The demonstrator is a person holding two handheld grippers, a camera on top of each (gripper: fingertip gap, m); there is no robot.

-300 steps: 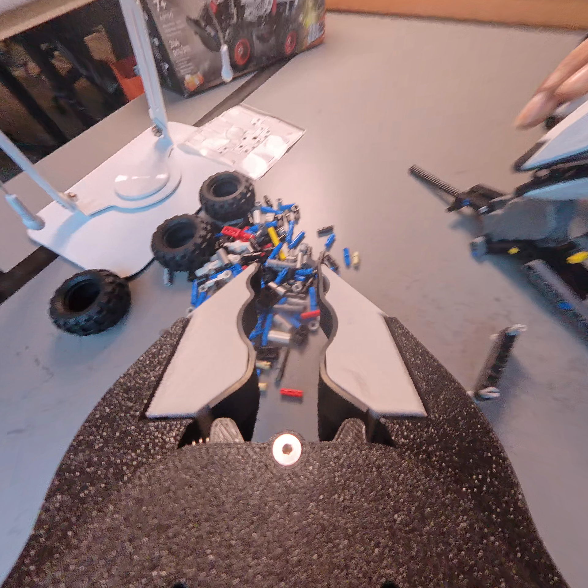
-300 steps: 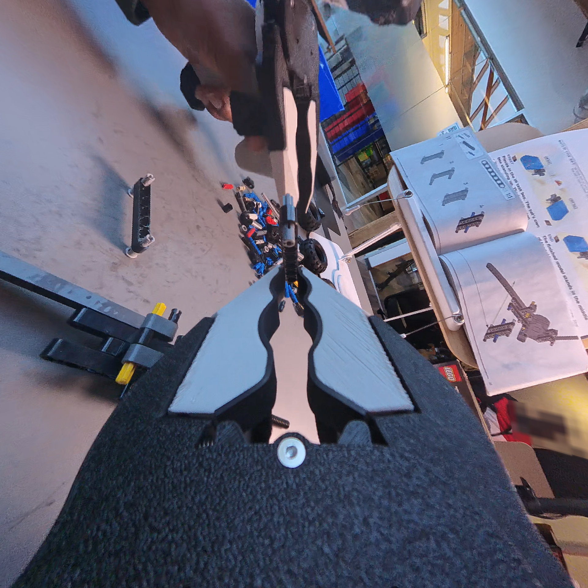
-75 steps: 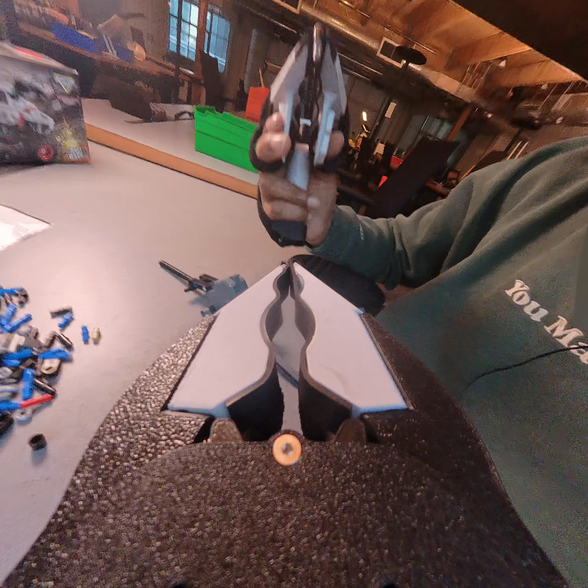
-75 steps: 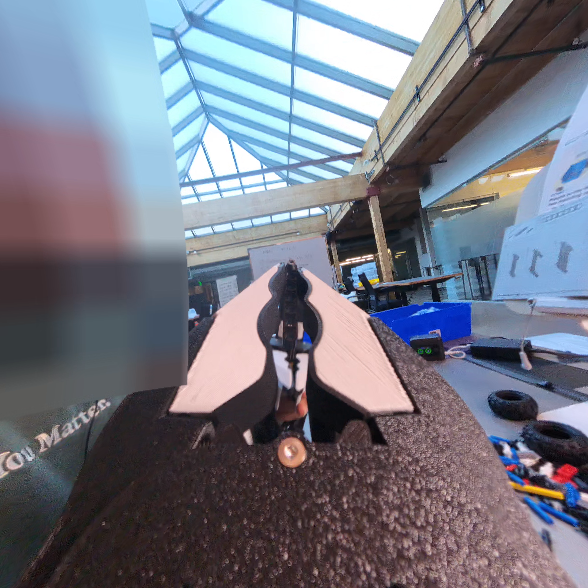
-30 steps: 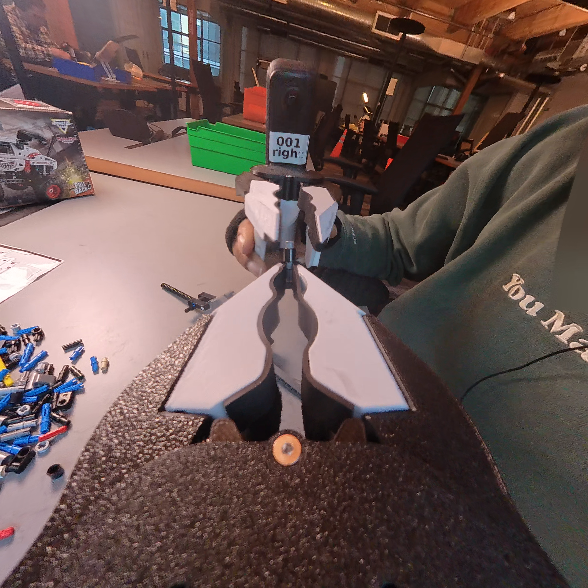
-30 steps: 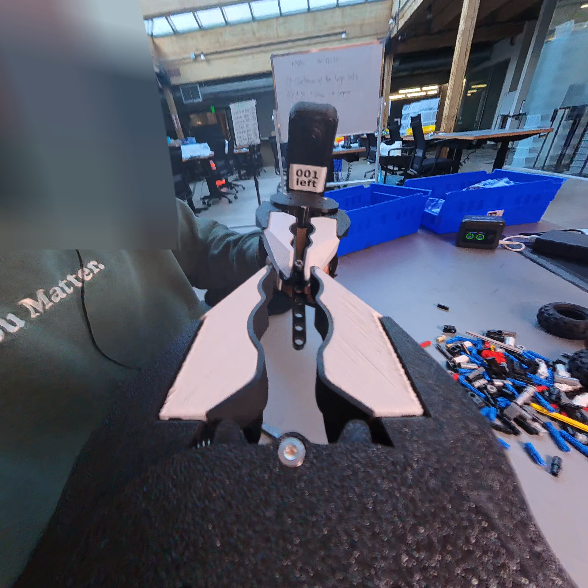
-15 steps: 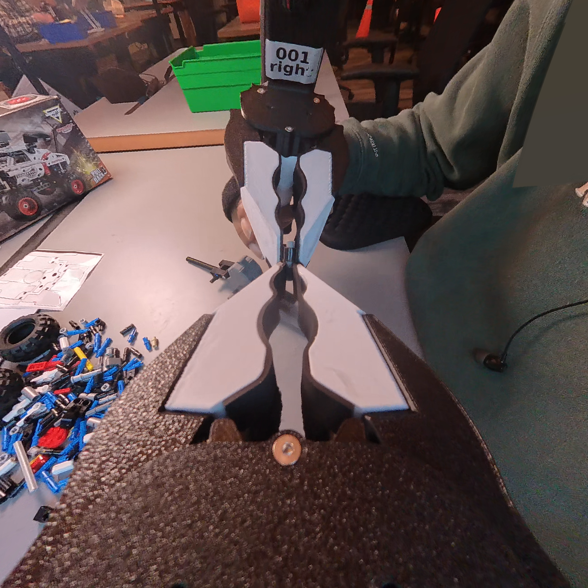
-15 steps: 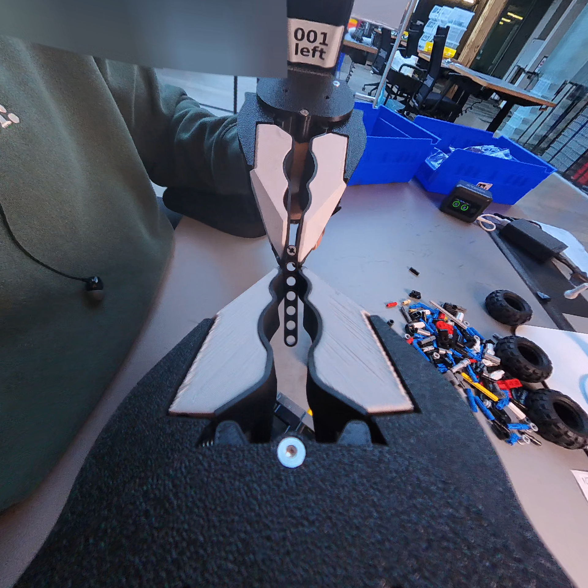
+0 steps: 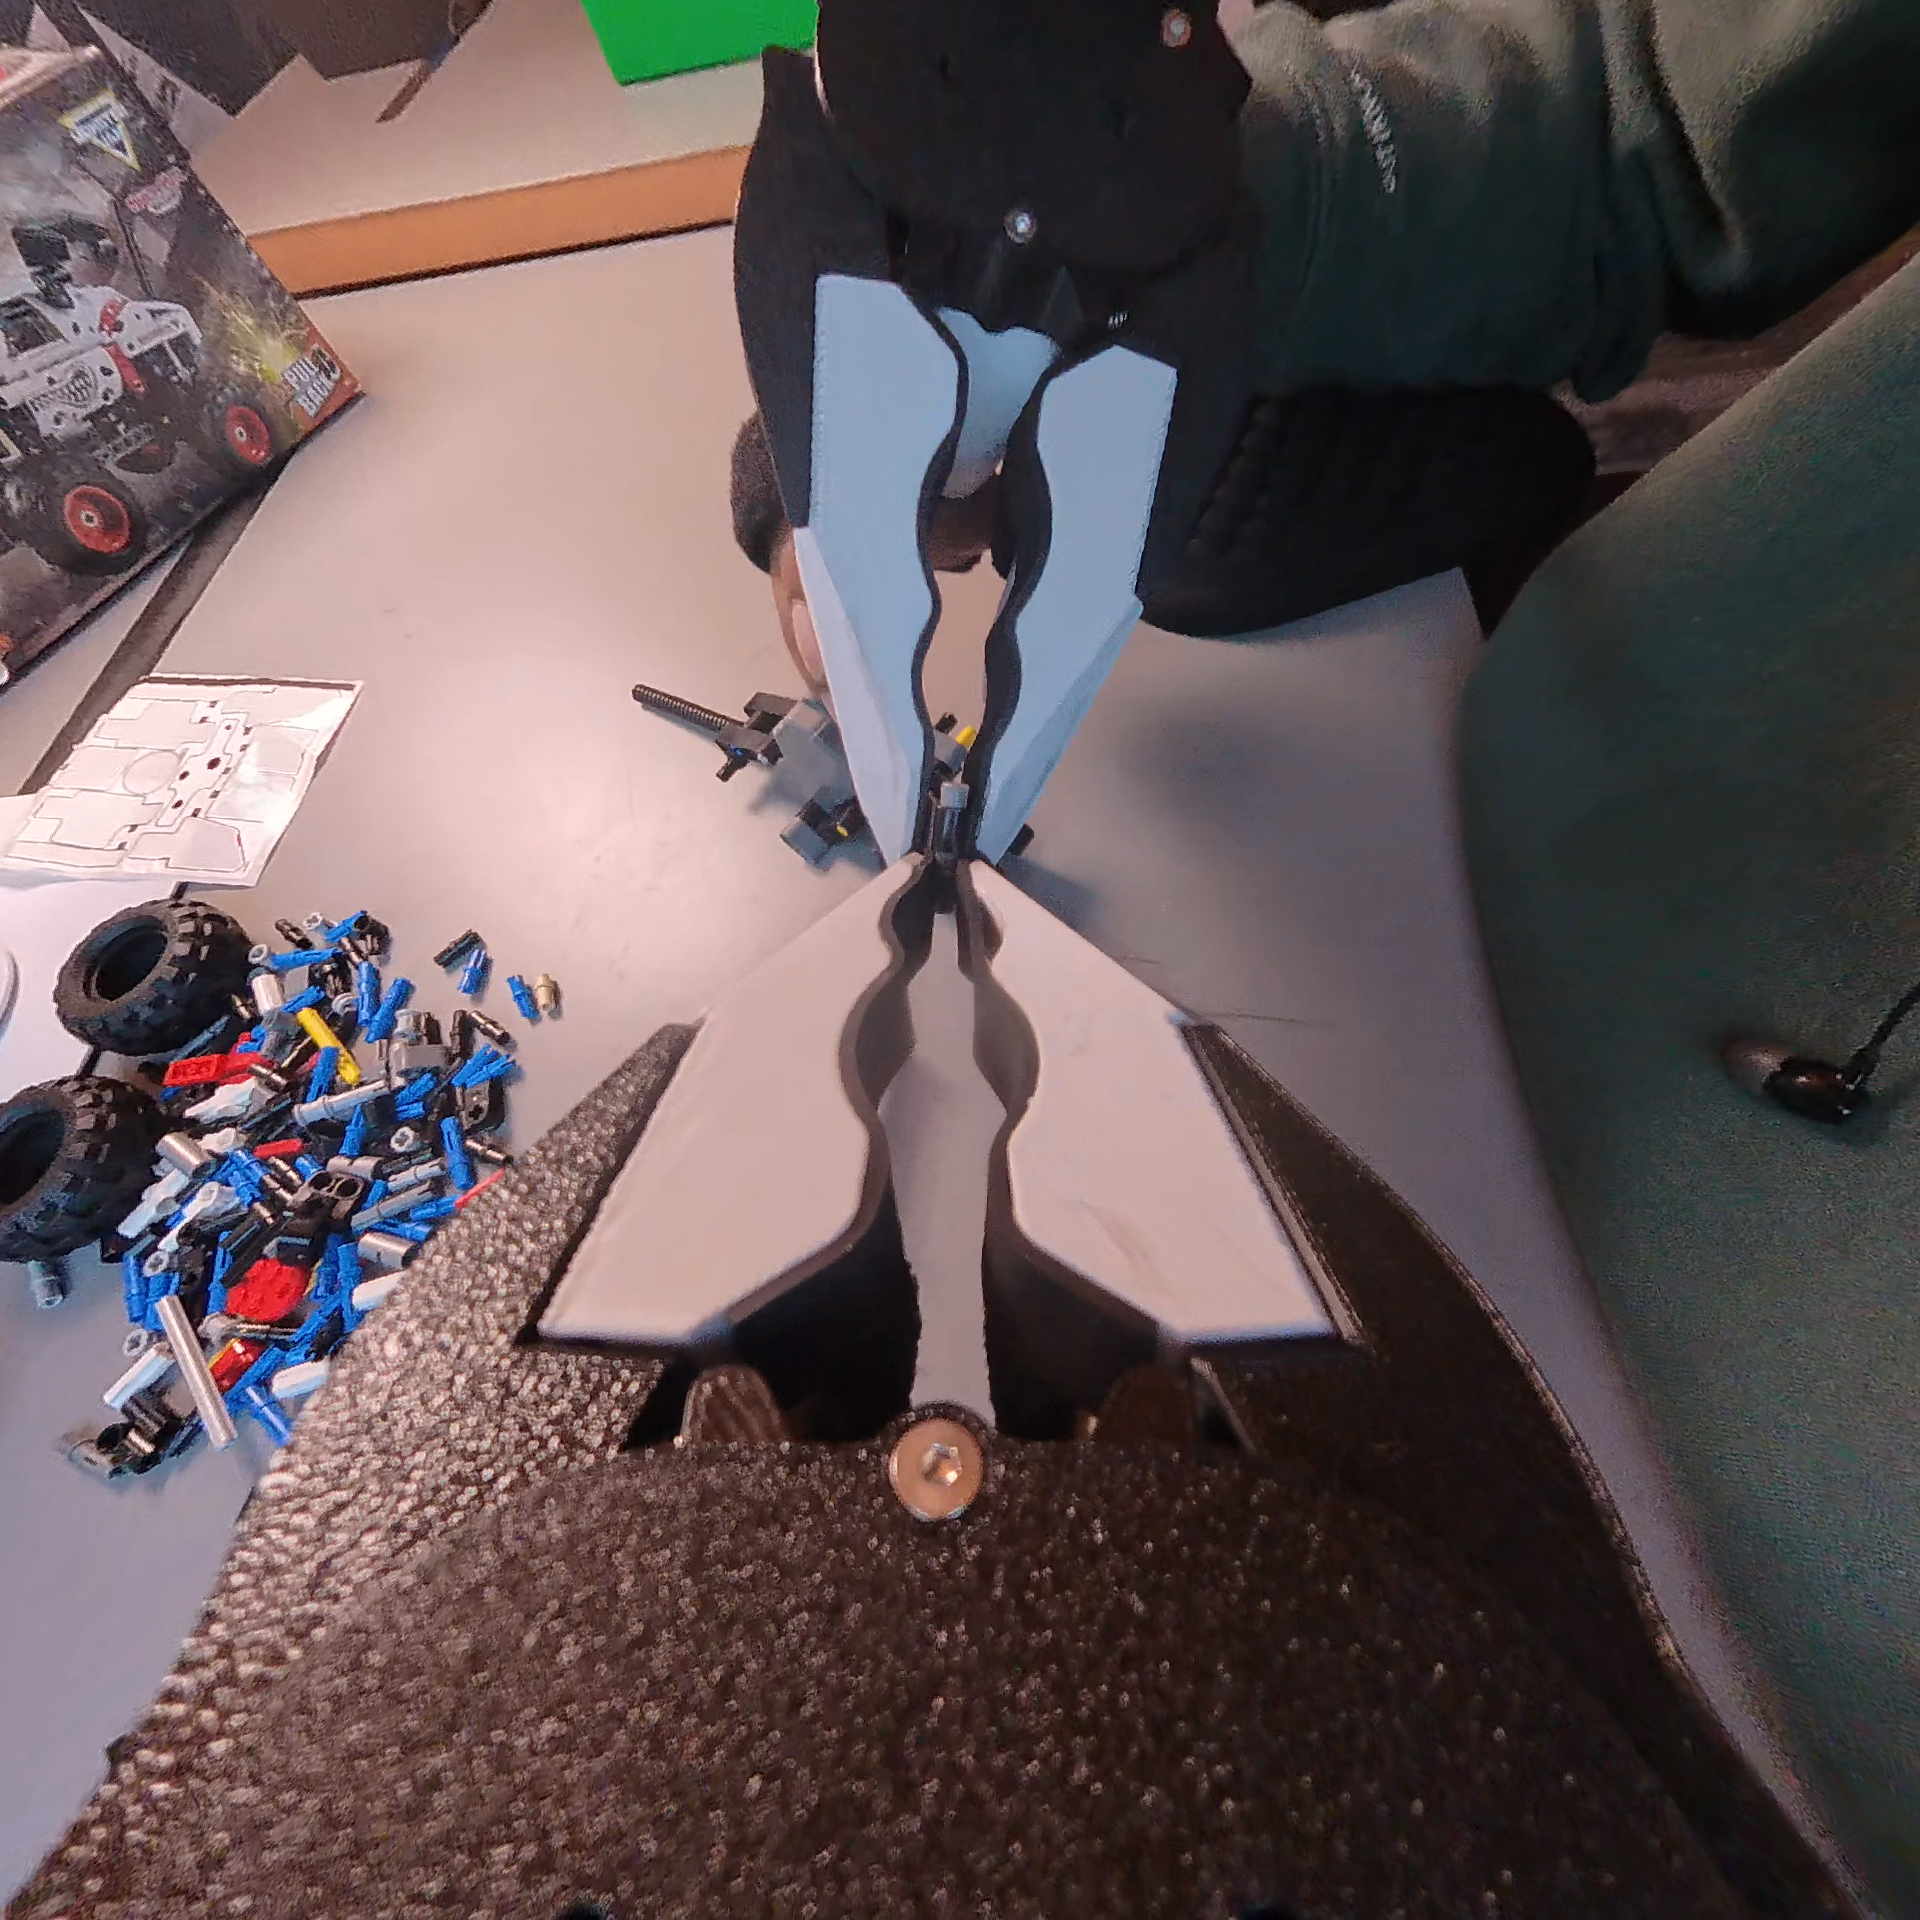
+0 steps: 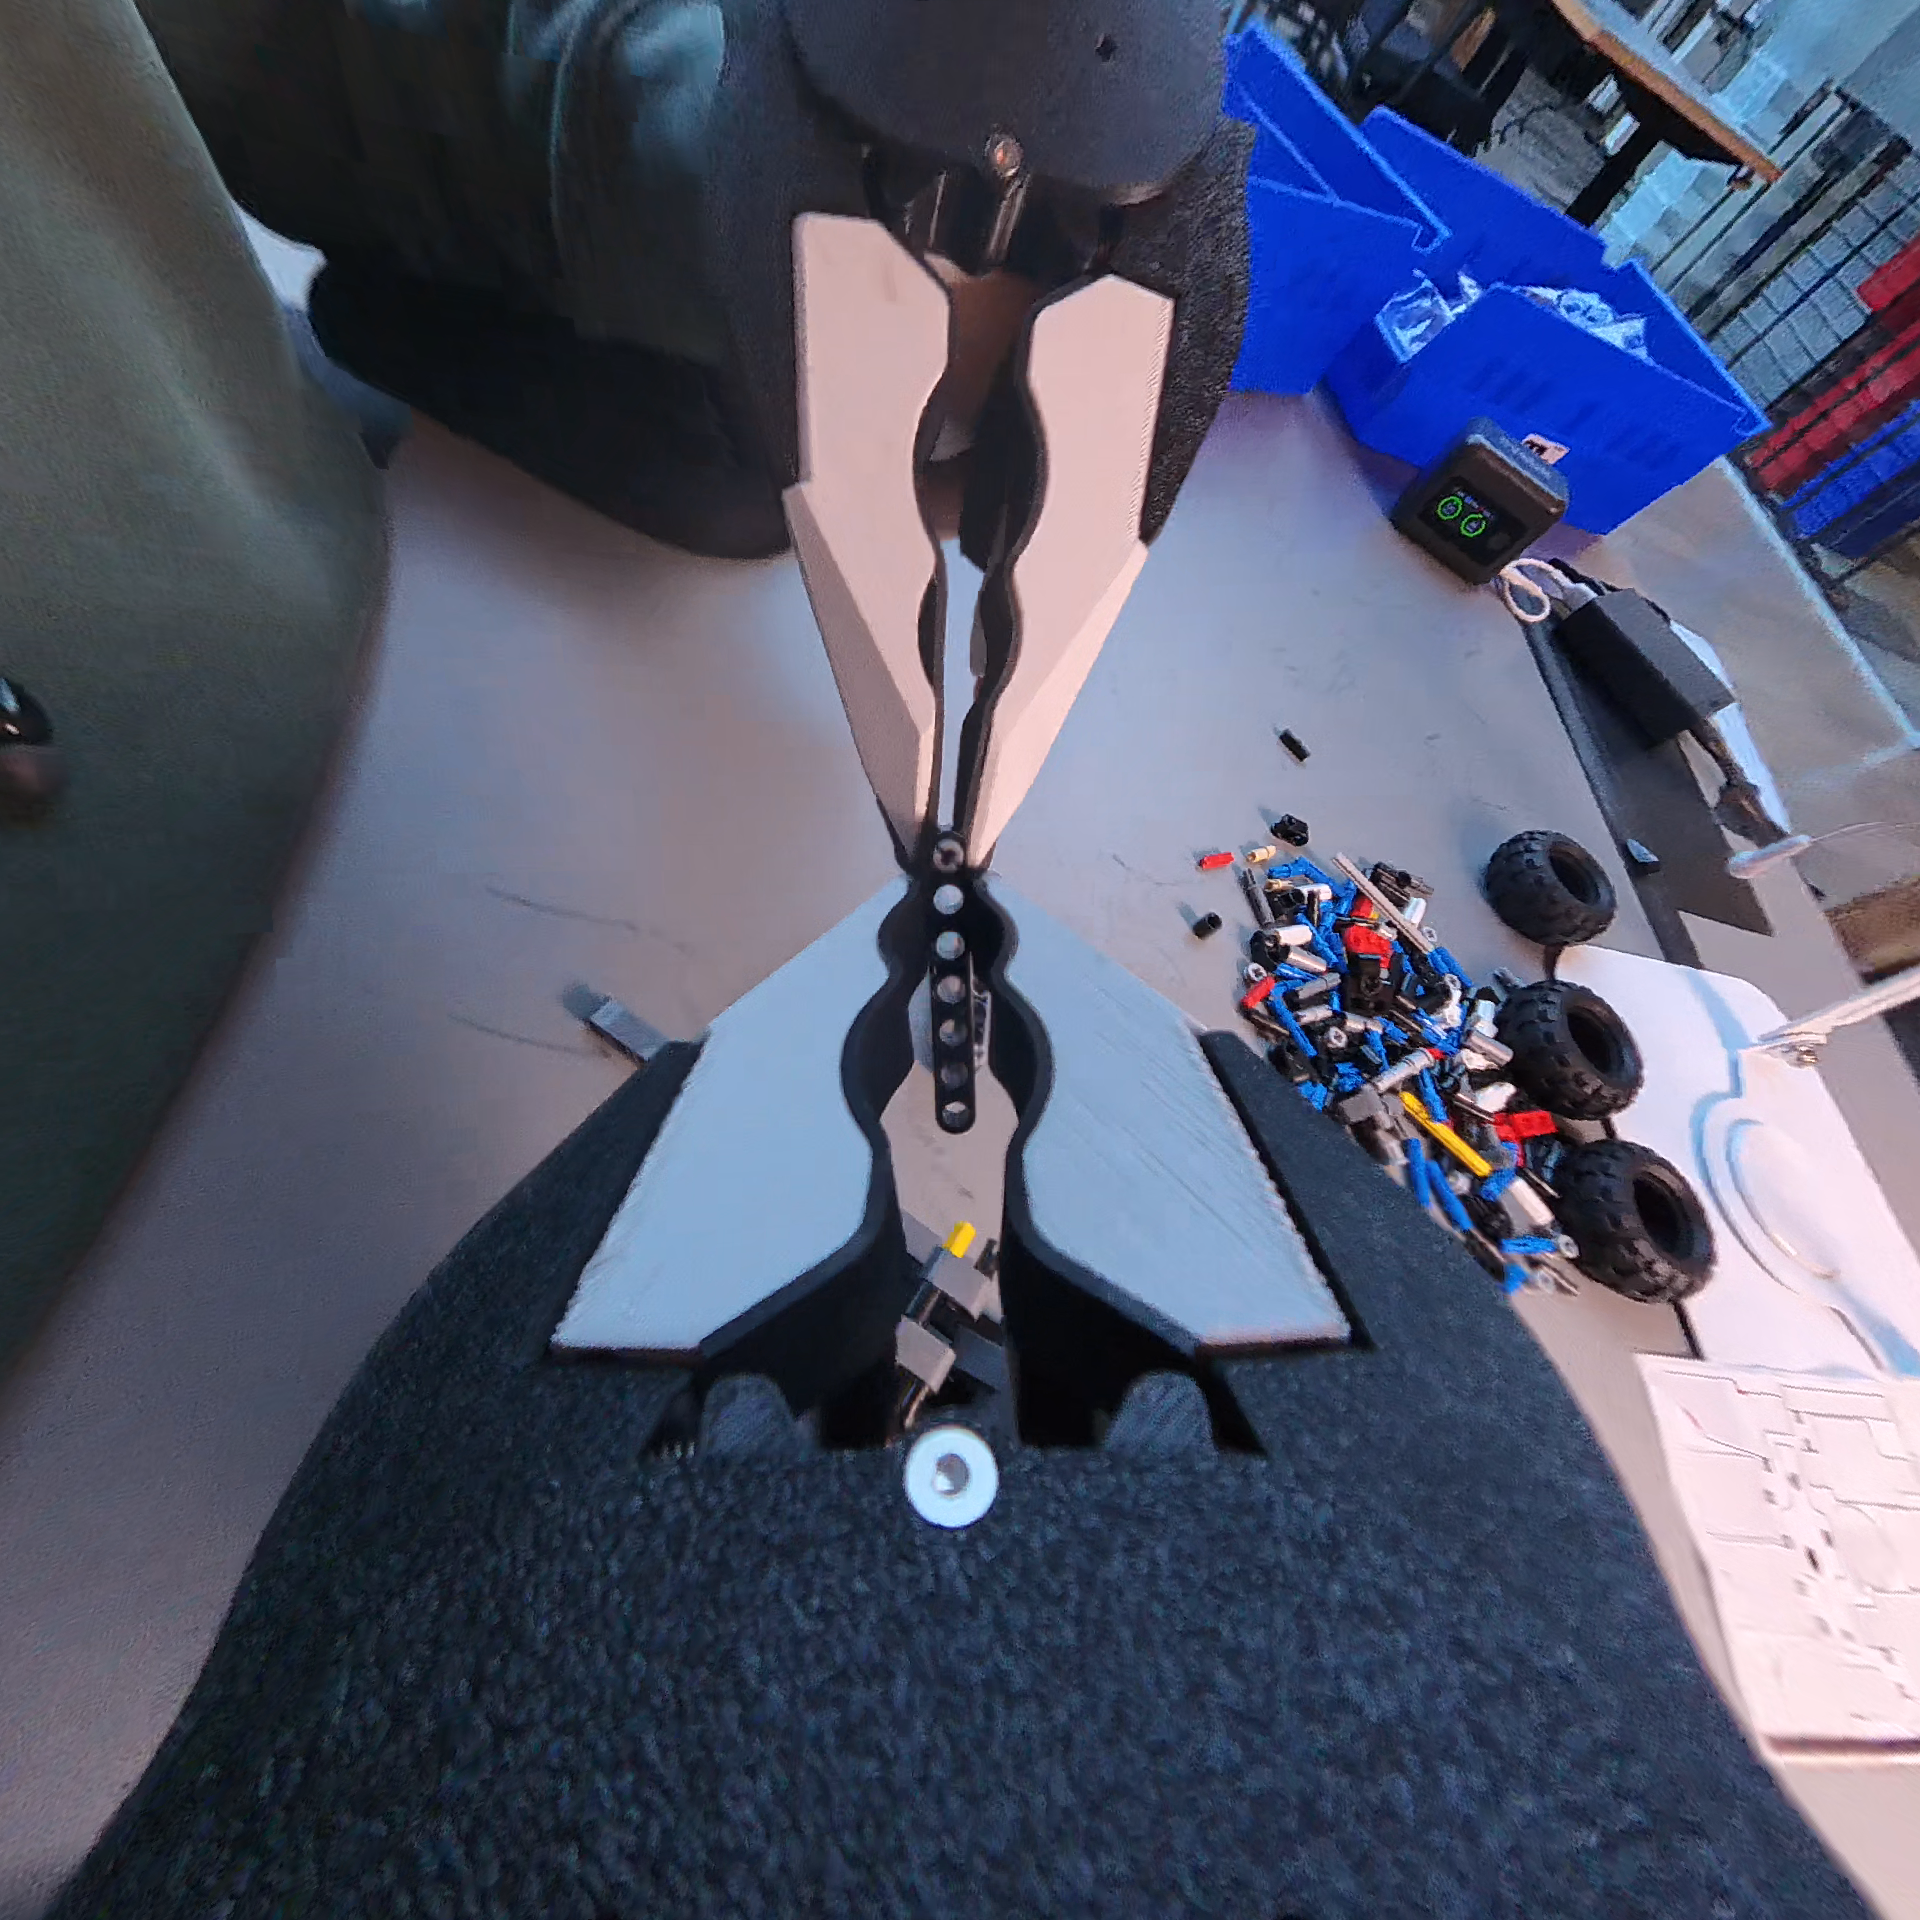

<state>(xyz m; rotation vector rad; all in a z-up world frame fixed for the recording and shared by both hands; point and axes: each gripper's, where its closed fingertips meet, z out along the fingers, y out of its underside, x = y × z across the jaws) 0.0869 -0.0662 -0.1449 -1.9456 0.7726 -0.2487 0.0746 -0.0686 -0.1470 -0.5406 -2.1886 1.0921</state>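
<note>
Grey table (image 9: 520,499) carries the set box (image 9: 114,312) at far left, blue bins (image 10: 1507,312) at far edge, a printed sheet (image 9: 177,769), black tyres (image 10: 1569,1049) and a heap of small blue, black and red pieces (image 9: 301,1122).

Right gripper (image 10: 948,894) pinches a black perforated beam (image 10: 951,1029) at its upper holes; beam hangs back between the fingers.

Left gripper (image 9: 940,883) meets it tip to tip above the table, pressed together on a small dark pin (image 9: 948,831), probably seated in the beam's end hole; view too tight to confirm.

Grey partial assembly (image 9: 800,748) lies on the table just beyond the tips.
</note>
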